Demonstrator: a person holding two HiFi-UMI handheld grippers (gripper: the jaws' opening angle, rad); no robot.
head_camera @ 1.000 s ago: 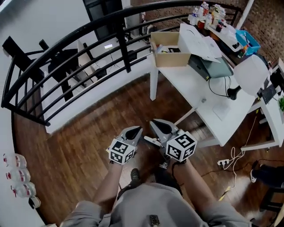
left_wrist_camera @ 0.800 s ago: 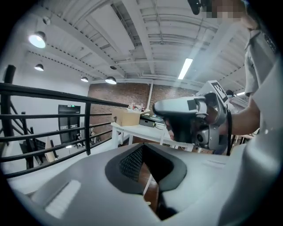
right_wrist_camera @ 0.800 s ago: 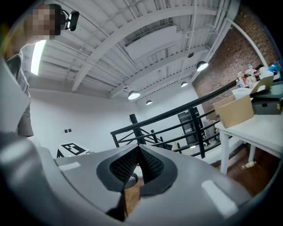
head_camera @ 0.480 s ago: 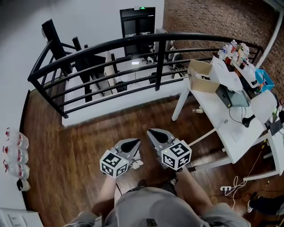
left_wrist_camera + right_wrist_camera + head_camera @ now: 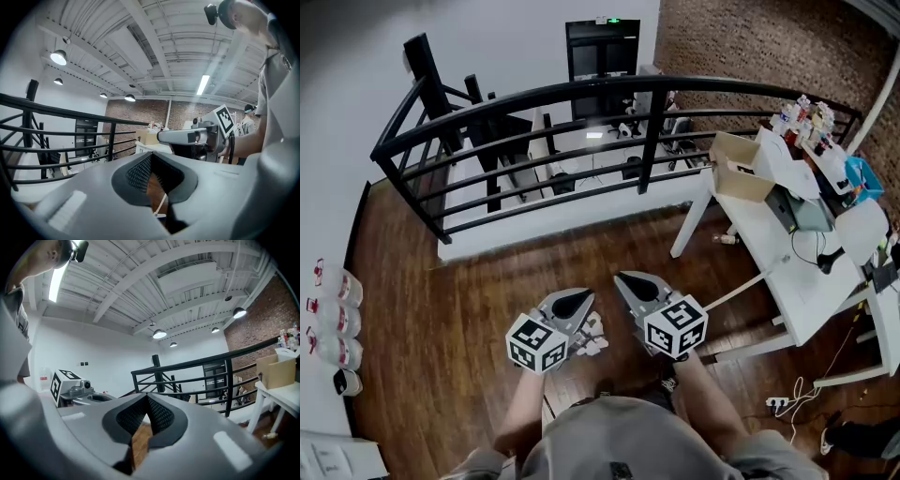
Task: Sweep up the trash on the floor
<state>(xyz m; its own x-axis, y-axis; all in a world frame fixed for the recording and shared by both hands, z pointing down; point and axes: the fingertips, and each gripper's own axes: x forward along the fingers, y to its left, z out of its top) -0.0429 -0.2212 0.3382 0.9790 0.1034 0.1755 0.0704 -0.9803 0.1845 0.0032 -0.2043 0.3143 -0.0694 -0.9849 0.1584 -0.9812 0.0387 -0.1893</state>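
My left gripper [image 5: 575, 298] and right gripper [image 5: 628, 279] are held side by side at waist height over the wooden floor [image 5: 478, 319], pointing toward the black railing [image 5: 581, 94]. Both are shut, with nothing between the jaws. In the left gripper view the closed jaws [image 5: 151, 161] fill the lower frame and the right gripper [image 5: 187, 137] passes in front of them. The right gripper view shows its own closed jaws [image 5: 146, 401] and the left gripper's marker cube [image 5: 63, 380] at the left. A small object [image 5: 724, 238] lies on the floor by the table leg; I cannot tell what it is.
A white table [image 5: 787, 272] with a cardboard box [image 5: 739, 180] and clutter stands at the right. Cables and a power strip [image 5: 780, 403] lie under it. Three water bottles [image 5: 336, 317] line the left wall. Beyond the railing there is a drop to a lower level.
The view has swung left: the railing now sits in the middle and the table has slid to the right. Both grippers stayed shut and side by side, and were lifted a little.
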